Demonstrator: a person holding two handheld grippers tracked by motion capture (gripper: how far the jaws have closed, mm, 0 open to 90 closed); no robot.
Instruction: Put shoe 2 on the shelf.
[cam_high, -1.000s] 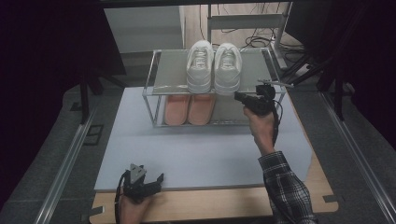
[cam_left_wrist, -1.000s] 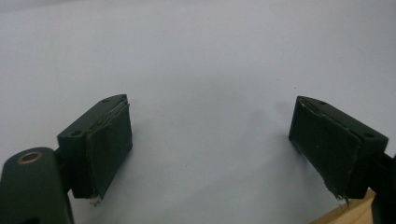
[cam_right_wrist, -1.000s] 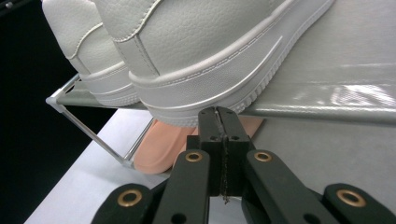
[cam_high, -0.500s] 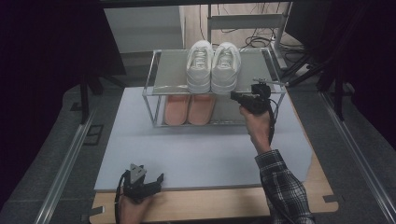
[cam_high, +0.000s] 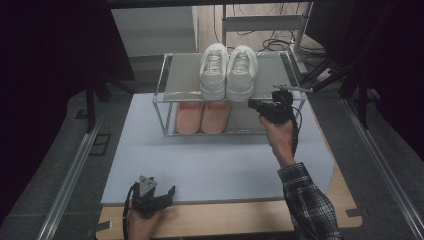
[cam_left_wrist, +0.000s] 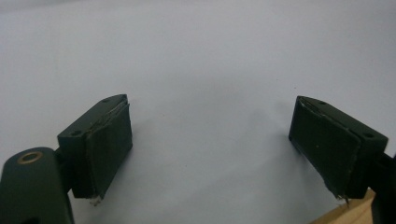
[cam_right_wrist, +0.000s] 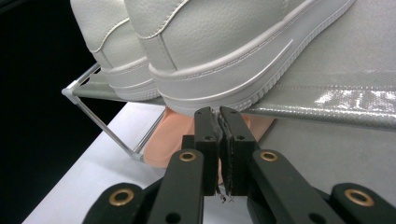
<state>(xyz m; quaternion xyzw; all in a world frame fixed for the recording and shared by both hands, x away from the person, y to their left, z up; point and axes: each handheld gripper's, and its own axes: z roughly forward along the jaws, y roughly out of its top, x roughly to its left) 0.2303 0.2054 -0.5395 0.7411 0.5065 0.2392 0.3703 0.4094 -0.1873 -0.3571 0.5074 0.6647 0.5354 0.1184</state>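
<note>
The right tongs (cam_right_wrist: 219, 112) sit nearly closed and empty, just at the heel of the white sneakers (cam_high: 229, 70) on the rack's (cam_high: 172, 80) top shelf — pink slippers (cam_high: 202, 116) below. The left tongs (cam_left_wrist: 210, 154) rest wide open on the worktop (cam_high: 210, 165).

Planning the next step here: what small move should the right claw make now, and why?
Probably open its jaws. The right claw is shut with nothing between its jaws, its tips just below the heel of the nearer white sneaker on the rack's top shelf; it cannot grip the heel while shut.
</note>
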